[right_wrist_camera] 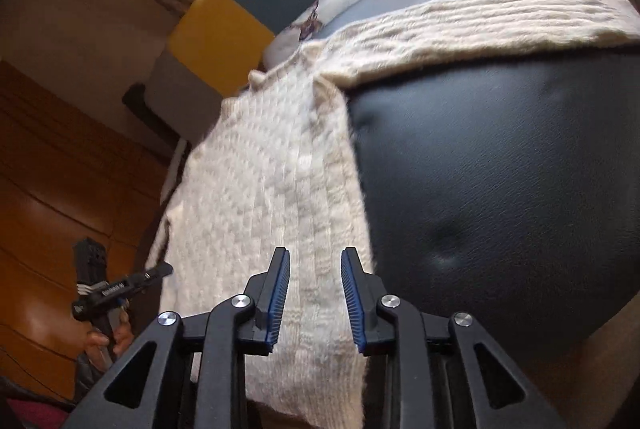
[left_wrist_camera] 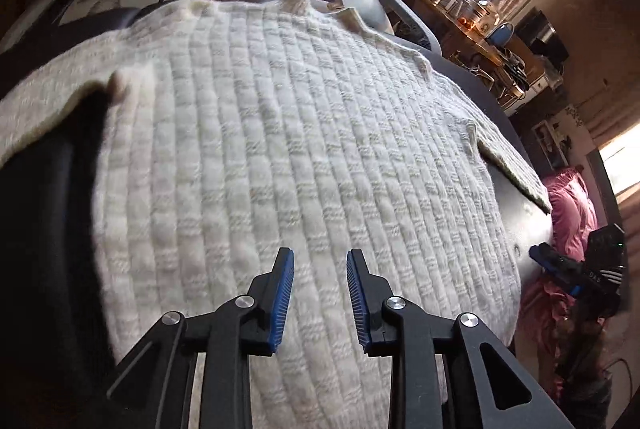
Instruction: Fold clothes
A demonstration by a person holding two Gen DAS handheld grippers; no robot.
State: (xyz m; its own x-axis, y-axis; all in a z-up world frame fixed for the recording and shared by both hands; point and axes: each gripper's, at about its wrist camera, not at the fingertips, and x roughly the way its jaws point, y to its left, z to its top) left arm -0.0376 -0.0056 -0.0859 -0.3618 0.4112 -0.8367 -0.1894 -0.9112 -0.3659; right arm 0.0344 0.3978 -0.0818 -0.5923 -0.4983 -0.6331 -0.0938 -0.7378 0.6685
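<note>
Left wrist view, 1 cream sweater [left_wrist_camera: 288, 133] on dark surface [right_wrist_camera: 500, 169], 2 claws agape, empty.

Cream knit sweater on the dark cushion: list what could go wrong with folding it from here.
1. The cream knit sweater lies near the edge of the dark cushion; a pull might drag it off.
2. One sleeve stretches far out sideways, so it may trail or bunch in a fold.
3. Both the left gripper and the right gripper are open above thick, fuzzy knit; a shallow pinch could slip.
</note>
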